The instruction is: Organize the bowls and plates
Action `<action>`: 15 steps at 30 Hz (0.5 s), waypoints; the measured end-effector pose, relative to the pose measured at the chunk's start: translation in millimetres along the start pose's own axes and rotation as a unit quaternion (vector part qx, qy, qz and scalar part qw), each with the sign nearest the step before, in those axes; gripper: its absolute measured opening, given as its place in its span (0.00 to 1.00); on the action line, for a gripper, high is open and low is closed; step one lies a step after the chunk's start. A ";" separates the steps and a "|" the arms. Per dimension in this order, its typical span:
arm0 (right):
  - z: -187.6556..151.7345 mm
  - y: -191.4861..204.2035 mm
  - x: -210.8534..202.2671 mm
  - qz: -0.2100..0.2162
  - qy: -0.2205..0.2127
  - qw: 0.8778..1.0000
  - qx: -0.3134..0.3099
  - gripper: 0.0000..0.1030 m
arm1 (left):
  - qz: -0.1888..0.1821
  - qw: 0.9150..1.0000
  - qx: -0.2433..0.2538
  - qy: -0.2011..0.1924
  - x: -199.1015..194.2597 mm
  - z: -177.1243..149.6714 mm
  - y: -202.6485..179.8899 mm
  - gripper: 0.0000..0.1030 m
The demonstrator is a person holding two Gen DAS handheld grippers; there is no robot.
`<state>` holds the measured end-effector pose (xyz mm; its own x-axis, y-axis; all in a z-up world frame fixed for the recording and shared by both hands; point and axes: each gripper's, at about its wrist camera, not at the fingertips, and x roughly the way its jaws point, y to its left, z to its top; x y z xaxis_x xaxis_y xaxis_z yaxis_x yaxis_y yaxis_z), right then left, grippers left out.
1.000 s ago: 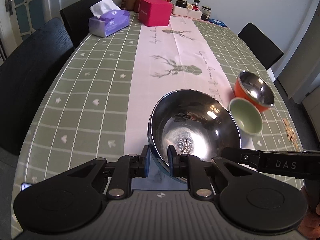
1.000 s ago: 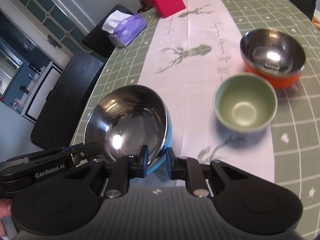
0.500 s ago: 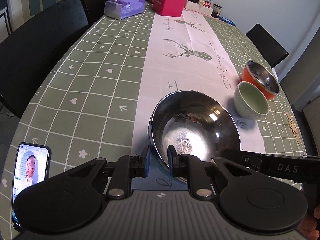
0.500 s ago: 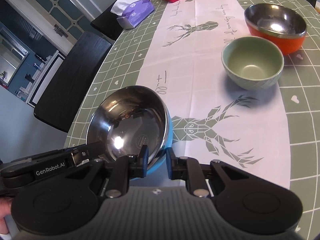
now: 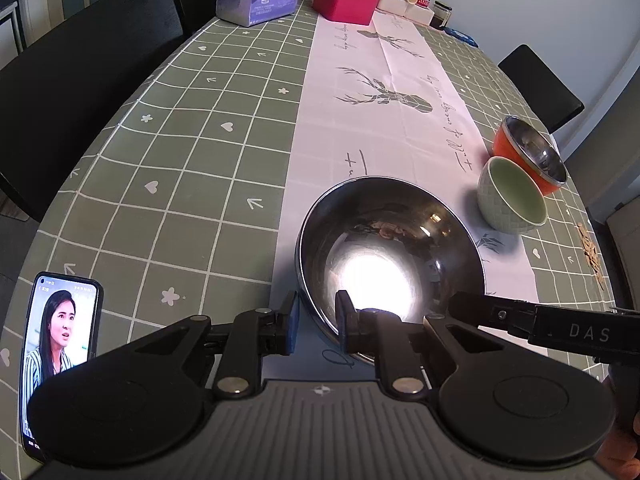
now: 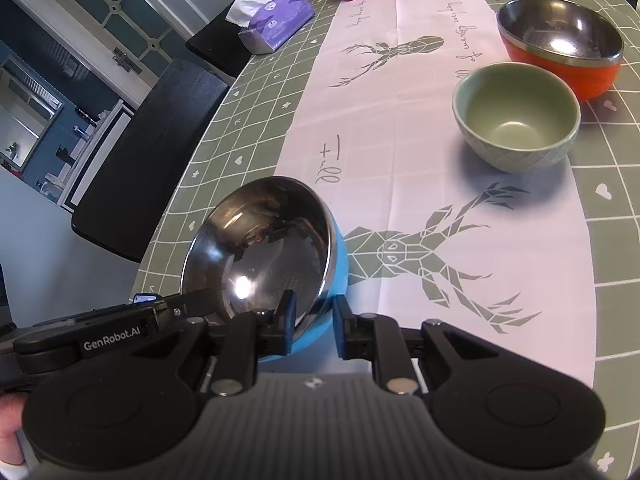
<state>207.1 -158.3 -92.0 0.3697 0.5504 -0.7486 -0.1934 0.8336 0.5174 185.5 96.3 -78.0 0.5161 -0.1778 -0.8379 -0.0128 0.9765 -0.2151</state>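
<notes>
Steel-lined blue bowl (image 5: 390, 256) sits low-centre in both views, rim pinched on two sides: left gripper (image 5: 316, 324) and right gripper (image 6: 311, 322) both clamped on it. Green bowl (image 6: 516, 116) and orange bowl (image 6: 560, 44) upper right.

A phone (image 5: 60, 344) lies screen-up on the checked tablecloth (image 5: 168, 168); a tissue pack (image 5: 256, 0) sits beyond.

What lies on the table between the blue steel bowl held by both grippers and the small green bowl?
Nothing stands between the blue steel bowl and the green bowl: only bare white runner with a printed deer, clearest in the right wrist view.
</notes>
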 end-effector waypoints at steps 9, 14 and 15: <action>-1.1 0.8 -1.2 0.007 0.001 1.000 -0.001 0.22 | 0.001 1.000 0.005 -0.008 -0.7 0.7 -0.9 0.31; -1.3 0.5 -3.0 0.005 -0.001 1.000 0.001 0.30 | 0.017 0.999 0.008 -0.036 -8.0 0.5 -1.0 0.38; -1.1 0.2 -3.4 0.003 -0.002 1.000 0.001 0.31 | 0.017 0.999 0.009 -0.043 -10.3 0.9 -0.8 0.40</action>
<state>204.7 -159.9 -89.8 0.3720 0.5554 -0.7437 -0.1937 0.8300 0.5230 180.9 97.5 -68.8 0.5880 -0.1332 -0.7978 -0.0168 0.9841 -0.1767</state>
